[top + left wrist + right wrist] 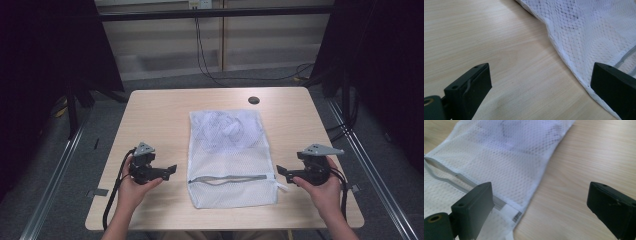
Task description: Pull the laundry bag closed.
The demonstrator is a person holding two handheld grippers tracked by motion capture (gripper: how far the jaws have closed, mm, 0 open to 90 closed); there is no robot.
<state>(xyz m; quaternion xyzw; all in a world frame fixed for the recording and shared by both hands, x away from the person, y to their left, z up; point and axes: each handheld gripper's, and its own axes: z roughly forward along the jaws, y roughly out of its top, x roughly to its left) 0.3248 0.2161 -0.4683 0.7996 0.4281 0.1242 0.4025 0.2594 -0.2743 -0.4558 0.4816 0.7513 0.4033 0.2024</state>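
- A white mesh laundry bag [231, 157] lay flat at the middle of the light wooden table [155, 115], its long axis running away from the person.
- The bag's zipper [232, 179] ran across its near end and appeared drawn closed; a small tag [517, 216] sat at the zipper's end on the bag's right edge.
- Inside the bag, bunched pale fabric [227, 127] filled the far half; the near half lay flat. What kind of item the fabric was could not be told through the mesh.
- The left gripper [172, 170] was held in the left hand [131, 187] just beside the bag's left edge, apart from it, pointing toward the bag. Its jaws stood spread with only bare table and the bag's edge between them.
- The right gripper [279, 171] was held in the right hand [324, 190] just beside the bag's right edge near the zipper end. Its jaws stood spread, pinching nothing.
- A round dark hole [253, 100] sat in the table beyond the bag.
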